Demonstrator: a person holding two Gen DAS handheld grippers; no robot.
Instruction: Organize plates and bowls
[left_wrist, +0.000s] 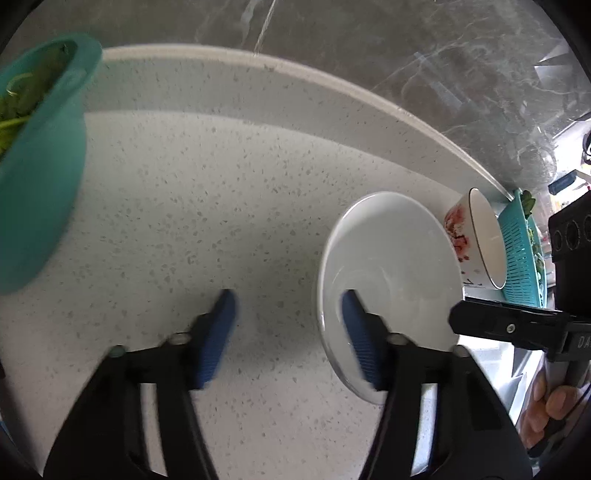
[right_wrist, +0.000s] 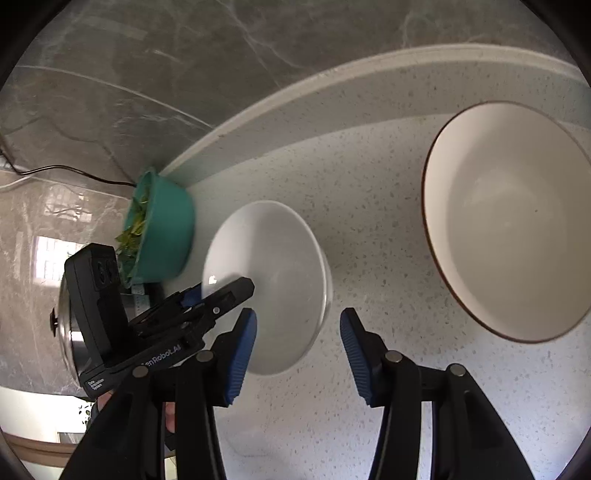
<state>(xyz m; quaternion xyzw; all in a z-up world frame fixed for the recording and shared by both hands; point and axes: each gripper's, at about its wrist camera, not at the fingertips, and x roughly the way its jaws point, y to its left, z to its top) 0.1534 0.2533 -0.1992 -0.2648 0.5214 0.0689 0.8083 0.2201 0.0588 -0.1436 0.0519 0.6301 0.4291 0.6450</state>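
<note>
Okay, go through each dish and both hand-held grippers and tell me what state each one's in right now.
Left hand-held gripper: open, holding nothing, one finger over the plate.
Right hand-held gripper: open, holding nothing.
Shallow white ceramic plate: empty, flat on the speckled white countertop.
Large cream bowl with dark rim: upright, empty.
Solid teal plastic bowl: upright, holding green leaves.
Slotted teal plastic colander: holding greens.

Soft, even daylight fills both views. A window reflection glares on the glossy marble wall (right_wrist: 55, 254) left of the white bowl (right_wrist: 273, 280), which carries a small bright highlight and drops a faint shadow on the bench (right_wrist: 369, 206). Fisheye bending curves the bench's rear edge; the corners go black. The teal bowl (left_wrist: 40, 166) is smeared by blur.
</note>
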